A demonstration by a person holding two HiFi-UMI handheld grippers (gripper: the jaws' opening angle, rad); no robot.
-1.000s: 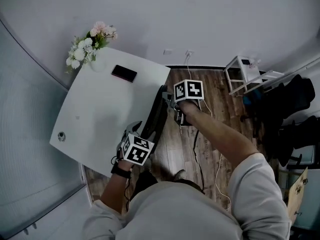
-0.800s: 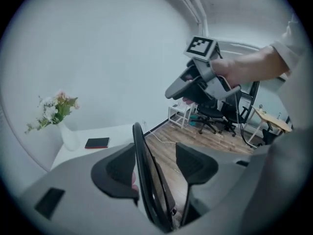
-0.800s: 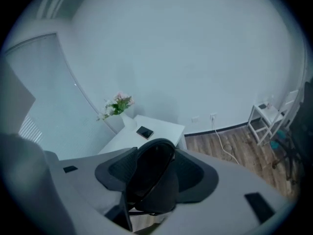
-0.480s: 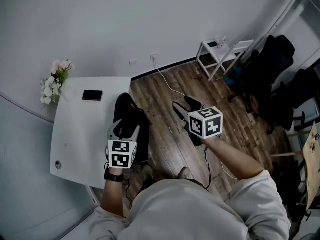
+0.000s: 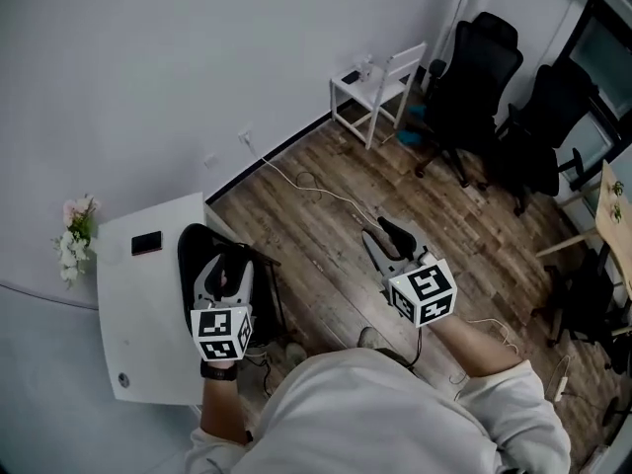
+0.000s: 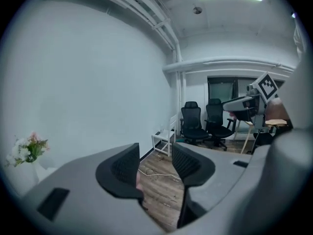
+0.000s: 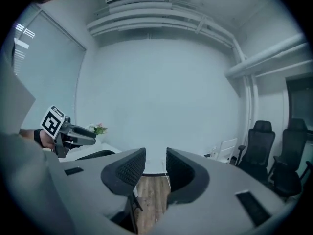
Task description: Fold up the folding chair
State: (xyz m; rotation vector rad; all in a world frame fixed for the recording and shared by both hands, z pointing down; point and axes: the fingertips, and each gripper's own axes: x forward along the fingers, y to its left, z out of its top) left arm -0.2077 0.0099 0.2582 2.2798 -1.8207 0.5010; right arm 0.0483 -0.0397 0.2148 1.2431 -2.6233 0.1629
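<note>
Folding chair (image 5: 194, 253) half hidden behind left gripper (image 5: 225, 263). Right gripper (image 5: 387, 237) moved away from chair. Both empty, jaws just closed narrower, small gaps.

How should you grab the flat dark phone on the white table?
Probably from straight above, pinching the flat dark rectangular phone across its two long edges. It lies flat on the white table, so only its thin sides offer a hold.

An office — black swivel chairs (image 5: 484, 72), a white desk (image 5: 128, 314), bare wood floor (image 5: 326, 255).
</note>
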